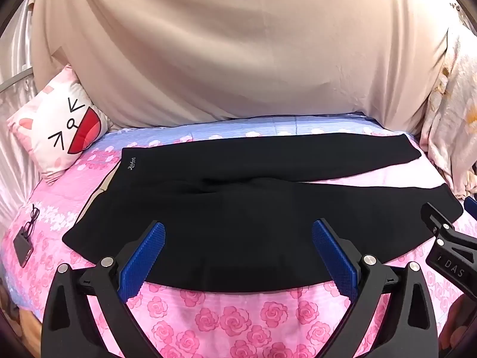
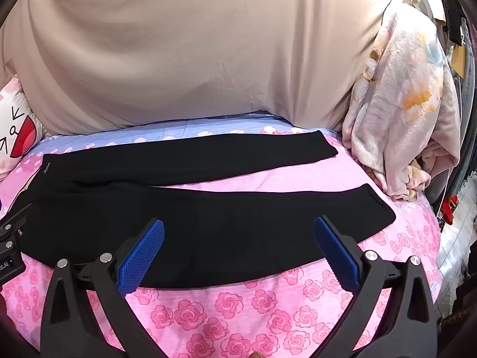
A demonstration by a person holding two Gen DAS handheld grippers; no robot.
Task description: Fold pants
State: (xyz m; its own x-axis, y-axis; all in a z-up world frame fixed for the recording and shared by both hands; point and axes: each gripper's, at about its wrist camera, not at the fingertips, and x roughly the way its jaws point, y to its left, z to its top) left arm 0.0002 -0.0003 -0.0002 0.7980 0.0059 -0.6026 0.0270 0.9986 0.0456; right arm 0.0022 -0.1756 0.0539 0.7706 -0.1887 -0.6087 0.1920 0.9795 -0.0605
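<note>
Black pants point(image 1: 238, 203) lie flat on the pink rose bedspread point(image 1: 226, 322), waistband at the left, both legs spread towards the right with a gap between them. They also show in the right wrist view point(image 2: 208, 208). My left gripper point(image 1: 238, 229) is open and empty, hovering over the near edge of the pants by the waist and thigh. My right gripper point(image 2: 238, 229) is open and empty over the near leg. Part of the right gripper shows at the right edge of the left wrist view point(image 1: 447, 238).
A cat-face pillow point(image 1: 62, 131) leans at the far left. A beige quilt point(image 1: 238, 59) is piled along the back. A floral blanket point(image 2: 402, 104) is heaped at the right. Glasses and a dark phone point(image 1: 23, 247) lie on the bed's left side.
</note>
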